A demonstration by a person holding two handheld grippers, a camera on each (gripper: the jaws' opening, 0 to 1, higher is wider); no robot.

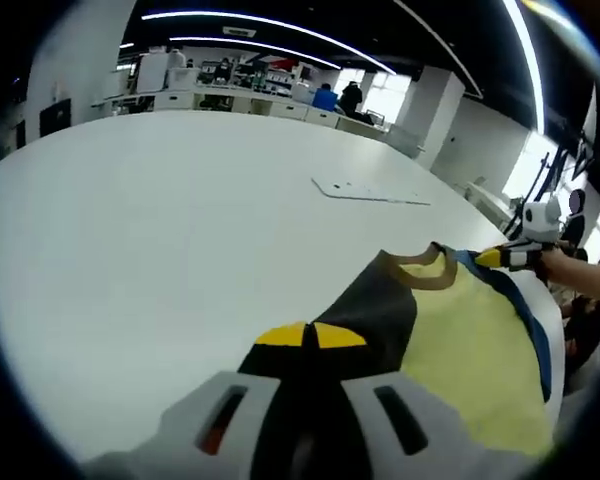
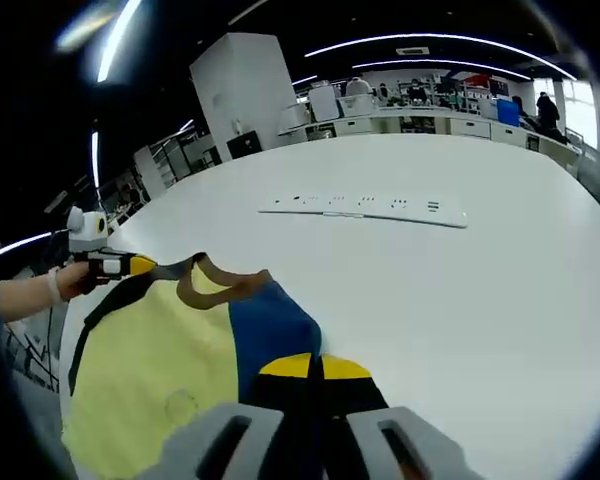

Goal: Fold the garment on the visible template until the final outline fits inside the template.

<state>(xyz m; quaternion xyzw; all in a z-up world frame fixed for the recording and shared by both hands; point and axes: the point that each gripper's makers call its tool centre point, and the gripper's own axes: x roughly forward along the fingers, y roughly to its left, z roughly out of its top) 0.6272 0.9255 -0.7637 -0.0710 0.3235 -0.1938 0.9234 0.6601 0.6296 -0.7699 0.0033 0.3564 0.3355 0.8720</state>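
Both pairs of jaws are clenched on the garment (image 1: 460, 340): the left gripper (image 1: 310, 336) pinches its dark sleeve, the right gripper (image 2: 313, 367) its blue sleeve. The yellow body hangs between them at the near edge of the white table (image 1: 160, 220). Beyond lies wide bare tabletop, up to a flat white strip (image 2: 365, 208).

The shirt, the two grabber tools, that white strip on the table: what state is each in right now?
Shirt: spread open, unfolded, lifted by its two shoulders.
Left gripper: shut on the dark shoulder.
Right gripper: shut on the blue shoulder.
White strip: flat on the table, apart from the shirt, untouched.
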